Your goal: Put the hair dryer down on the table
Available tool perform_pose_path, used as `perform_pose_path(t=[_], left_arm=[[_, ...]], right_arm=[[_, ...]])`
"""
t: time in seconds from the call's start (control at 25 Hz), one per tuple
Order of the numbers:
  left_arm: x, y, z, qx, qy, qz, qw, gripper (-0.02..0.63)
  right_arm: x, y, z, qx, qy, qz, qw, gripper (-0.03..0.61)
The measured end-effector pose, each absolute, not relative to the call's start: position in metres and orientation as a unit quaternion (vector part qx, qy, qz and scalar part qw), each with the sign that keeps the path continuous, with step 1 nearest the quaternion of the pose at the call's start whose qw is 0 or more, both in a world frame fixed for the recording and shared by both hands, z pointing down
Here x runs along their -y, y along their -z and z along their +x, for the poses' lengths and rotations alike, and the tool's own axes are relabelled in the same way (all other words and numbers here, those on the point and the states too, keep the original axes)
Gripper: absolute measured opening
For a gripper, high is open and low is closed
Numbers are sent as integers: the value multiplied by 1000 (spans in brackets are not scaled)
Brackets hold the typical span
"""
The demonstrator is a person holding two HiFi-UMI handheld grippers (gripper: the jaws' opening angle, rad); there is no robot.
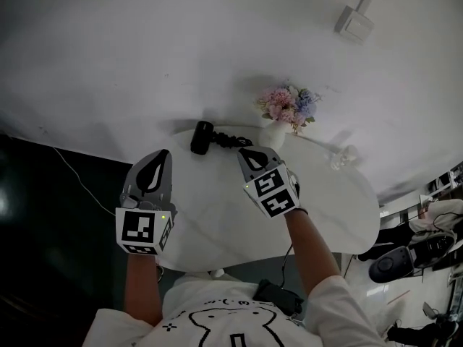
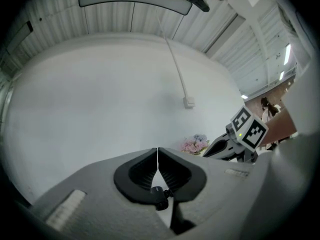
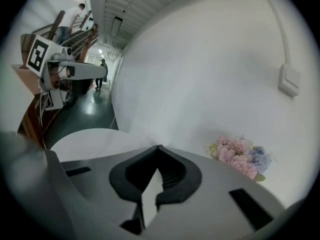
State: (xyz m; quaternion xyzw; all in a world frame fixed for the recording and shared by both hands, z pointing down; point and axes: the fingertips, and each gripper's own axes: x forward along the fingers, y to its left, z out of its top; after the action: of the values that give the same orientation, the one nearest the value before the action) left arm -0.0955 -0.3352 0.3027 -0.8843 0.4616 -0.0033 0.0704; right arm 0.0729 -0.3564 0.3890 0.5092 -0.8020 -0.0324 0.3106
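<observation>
The black hair dryer lies on the white oval table near its far edge, its cord trailing right toward the vase. My left gripper hovers over the table's left part, short of the dryer, with its jaws shut and empty. My right gripper is held just right of the dryer's cord, jaws shut with nothing between them. Each gripper shows in the other's view: the right gripper and the left gripper. A small black shape shows through the gap under the left jaws.
A vase of pink and blue flowers stands at the table's back edge, with a clear glass to its right. The white wall carries a switch box. Dark floor lies left of the table; bags sit at the lower right.
</observation>
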Motion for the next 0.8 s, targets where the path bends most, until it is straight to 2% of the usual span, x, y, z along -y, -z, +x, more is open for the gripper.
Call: perform_pose_path(t=[0.6,0.8], left_arm=[[268,-262,-78,-483,-11,-868,114,20],[255,-253,-71,-481,-19,-867,127,20]], right_arm=[[246,-299,112,779,34,616,114,-2],[220,-279,123,761,70,639,88,-2]])
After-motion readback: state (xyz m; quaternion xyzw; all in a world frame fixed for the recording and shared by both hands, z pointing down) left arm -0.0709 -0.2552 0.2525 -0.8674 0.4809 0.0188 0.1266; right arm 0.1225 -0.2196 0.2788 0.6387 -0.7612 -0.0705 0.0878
